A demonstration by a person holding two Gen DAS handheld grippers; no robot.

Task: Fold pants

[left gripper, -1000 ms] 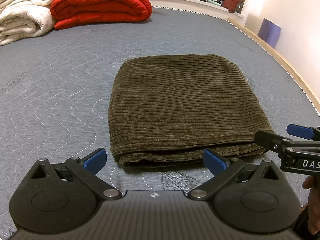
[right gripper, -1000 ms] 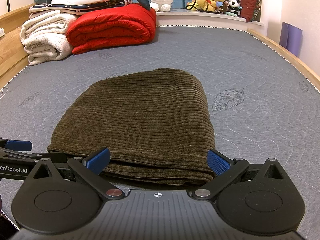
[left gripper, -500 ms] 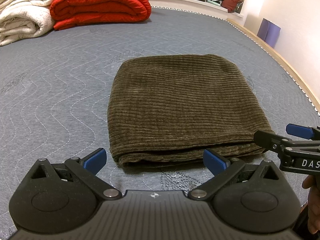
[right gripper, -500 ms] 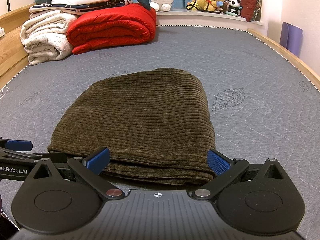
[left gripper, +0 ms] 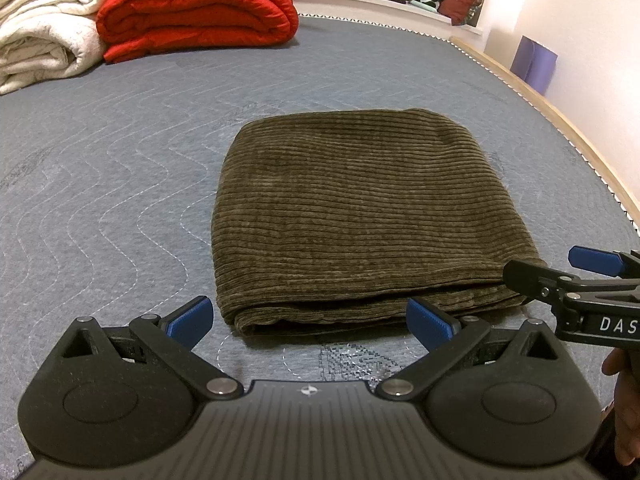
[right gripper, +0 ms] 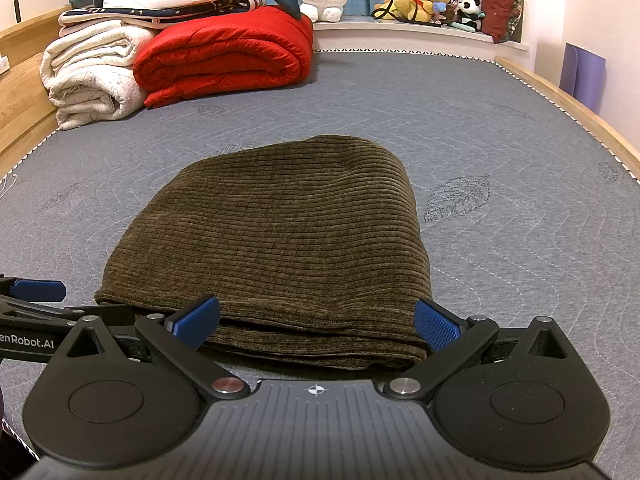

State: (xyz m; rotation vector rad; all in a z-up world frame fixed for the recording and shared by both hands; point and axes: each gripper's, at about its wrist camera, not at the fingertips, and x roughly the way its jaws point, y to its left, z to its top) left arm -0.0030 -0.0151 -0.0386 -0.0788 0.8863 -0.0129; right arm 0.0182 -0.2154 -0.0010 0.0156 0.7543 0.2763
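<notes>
Olive-brown corduroy pants (left gripper: 356, 216) lie folded into a compact rectangle on the grey quilted mattress (left gripper: 120, 184); the right wrist view shows the same pants (right gripper: 276, 240) from their right side. My left gripper (left gripper: 308, 320) hovers open just short of the near folded edge, nothing between its blue pads. My right gripper (right gripper: 316, 322) is open too, its pads straddling the near edge of the stack without clamping it. Each view catches the other tool: the right gripper (left gripper: 576, 276) at the pants' right corner, the left gripper (right gripper: 36, 300) at their left corner.
A rolled red duvet (right gripper: 224, 60) and white blankets (right gripper: 88, 76) are stacked at the far left of the bed. Plush toys (right gripper: 428, 0) line the window shelf. A wooden bed rail (right gripper: 568, 108) runs along the right, with a purple mat (right gripper: 582, 76) against the wall.
The left wrist view has tilted slightly, so the duvet sits a little lower in frame. The pants and both open grippers stay where they were.
</notes>
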